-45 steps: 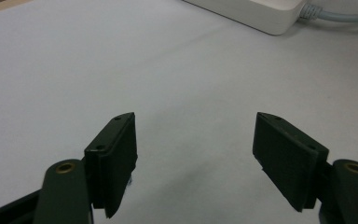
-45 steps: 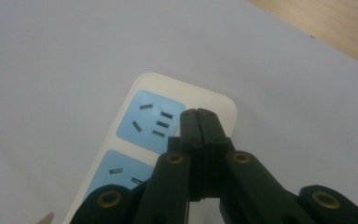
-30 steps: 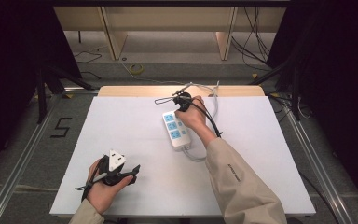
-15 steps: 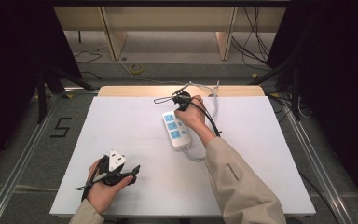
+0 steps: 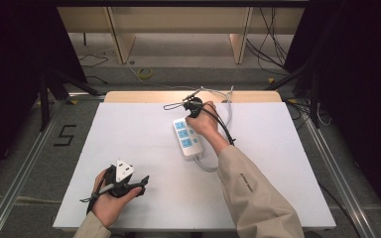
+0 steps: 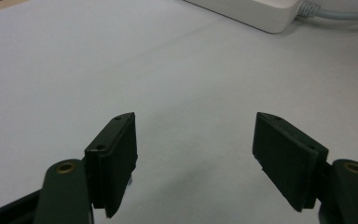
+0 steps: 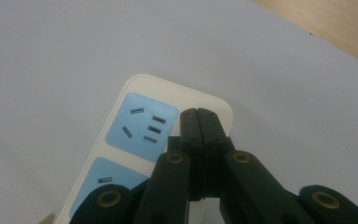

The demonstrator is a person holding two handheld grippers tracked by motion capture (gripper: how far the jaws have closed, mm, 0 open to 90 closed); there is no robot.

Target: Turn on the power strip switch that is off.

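The white power strip (image 5: 188, 139) with blue sockets is lying on the white table (image 5: 287, 163), a little toward two o'clock from its middle, with its grey cable (image 5: 206, 164) curling off its near end. The right claw (image 7: 199, 113) is pressing down on the strip's far end at twelve o'clock, jaws closed flat together, gripping nothing. The left claw (image 6: 196, 158) is resting near the seven o'clock corner, jaws spread wide over bare table.

Power strip (image 7: 135, 154) (near end cropped)
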